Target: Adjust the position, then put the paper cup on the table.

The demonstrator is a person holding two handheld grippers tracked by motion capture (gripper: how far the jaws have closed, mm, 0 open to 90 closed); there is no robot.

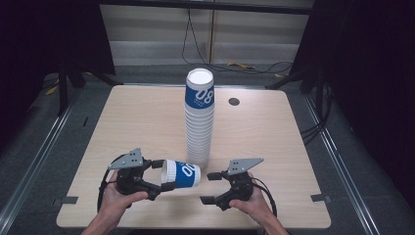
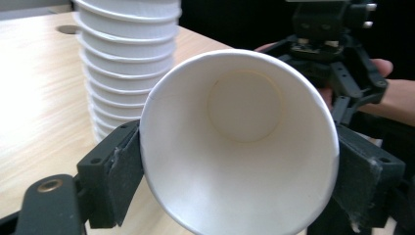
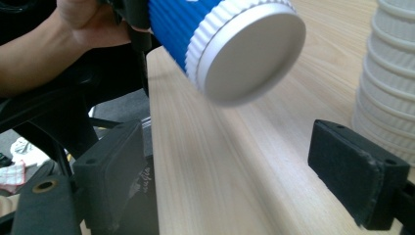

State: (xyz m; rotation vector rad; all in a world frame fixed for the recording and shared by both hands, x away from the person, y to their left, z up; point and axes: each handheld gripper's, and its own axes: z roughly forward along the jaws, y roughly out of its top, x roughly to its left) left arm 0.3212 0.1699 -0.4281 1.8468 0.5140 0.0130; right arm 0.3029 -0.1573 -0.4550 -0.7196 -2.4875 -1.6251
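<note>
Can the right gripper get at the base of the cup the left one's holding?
Probably yes. The right gripper is open, and the cup, held sideways in the left gripper, points its base toward it with only bare table between.

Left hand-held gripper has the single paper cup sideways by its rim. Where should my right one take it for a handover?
Probably the white ribbed band at the base of the paper cup. The cup lies on its side with that closed end aimed at the right hand-held gripper, whose jaws stand open and level with it. Come straight in from the cup's base end, jaws either side of the band, staying off the cup stack.
</note>
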